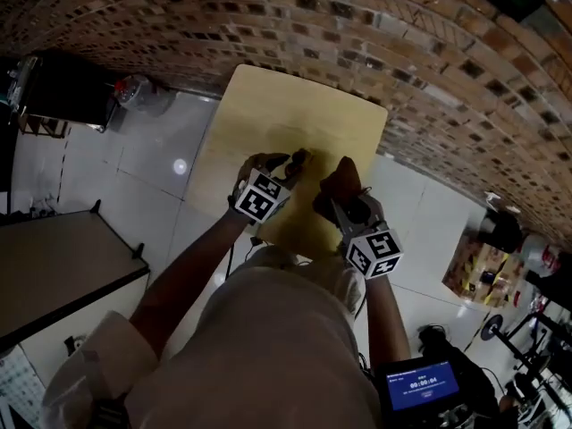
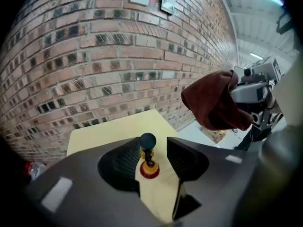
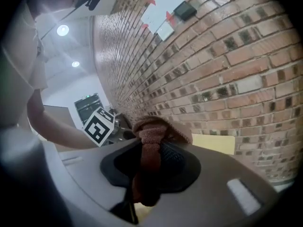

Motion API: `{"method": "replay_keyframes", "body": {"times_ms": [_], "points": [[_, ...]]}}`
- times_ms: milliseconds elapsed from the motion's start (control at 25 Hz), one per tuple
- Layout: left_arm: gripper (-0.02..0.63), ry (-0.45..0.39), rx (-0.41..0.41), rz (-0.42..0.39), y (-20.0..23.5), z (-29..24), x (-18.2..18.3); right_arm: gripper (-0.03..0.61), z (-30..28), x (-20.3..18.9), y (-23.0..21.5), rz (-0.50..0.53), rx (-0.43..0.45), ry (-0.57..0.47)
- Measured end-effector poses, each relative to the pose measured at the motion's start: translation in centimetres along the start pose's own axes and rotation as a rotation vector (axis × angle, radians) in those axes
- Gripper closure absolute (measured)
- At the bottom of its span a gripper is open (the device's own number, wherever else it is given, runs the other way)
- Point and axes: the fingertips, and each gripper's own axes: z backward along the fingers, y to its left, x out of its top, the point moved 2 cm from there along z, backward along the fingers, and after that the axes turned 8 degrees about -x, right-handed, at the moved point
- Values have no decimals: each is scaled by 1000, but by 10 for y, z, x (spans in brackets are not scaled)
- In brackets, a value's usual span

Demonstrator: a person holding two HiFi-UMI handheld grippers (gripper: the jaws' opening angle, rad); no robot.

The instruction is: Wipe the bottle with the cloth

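Note:
A small bottle (image 2: pixel 149 169) with a black round cap, yellow neck and red base stands upright on the yellow table (image 2: pixel 99 134). My left gripper (image 2: pixel 152 144) is open around it, one jaw on each side, with gaps showing between pads and bottle. In the head view the left gripper (image 1: pixel 298 159) reaches over the table (image 1: pixel 295 114); the bottle is hidden there. My right gripper (image 3: pixel 150 144) is shut on a brown cloth (image 3: pixel 161 129), which bunches up over the jaws. That cloth (image 1: pixel 342 179) hangs just to the right of the left gripper, and the left gripper view shows the cloth (image 2: pixel 213 103) above the table's right edge.
A brick wall (image 1: pixel 375 34) runs behind the table. White tiled floor (image 1: pixel 152 150) lies on the left, with a dark cabinet (image 1: pixel 63 275) and a clear jug (image 1: pixel 134 92). Boxes and gear (image 1: pixel 487 271) crowd the floor on the right.

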Motion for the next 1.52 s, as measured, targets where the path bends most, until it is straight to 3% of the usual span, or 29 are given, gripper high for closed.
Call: {"method": "replay_keyframes", "body": {"times_ms": [120,280,520,600,680,920,1160,1320,1520], "points": [[417,66,51,30,5,-16,-4,494,-27,-3,-14,35,59,74],[420,121,113,34,13,-27,-6,494,-70,-9,-27,171,124,167],[448,124,122,14,17,-39,-1,492,-127,-23,-22,357,242,261],[449,127,120,2,19,-41,1,494,-140,-28,-18,367,271,276],[451,126,123,33,24,-41,2,494,-152,-30,-23,304,285,274],[451,95,115,80,28,-44,7,494,-178,-57,-54,91,223,298],[451,42,204,245,46,-45,10,492,-192,-68,-78,-103,89,204],[451,43,240,262,47,-40,5,494,-205,-113,-89,-99,-27,307],[451,31,263,234,47,-38,6,494,-214,-178,-84,106,-44,581]]}}
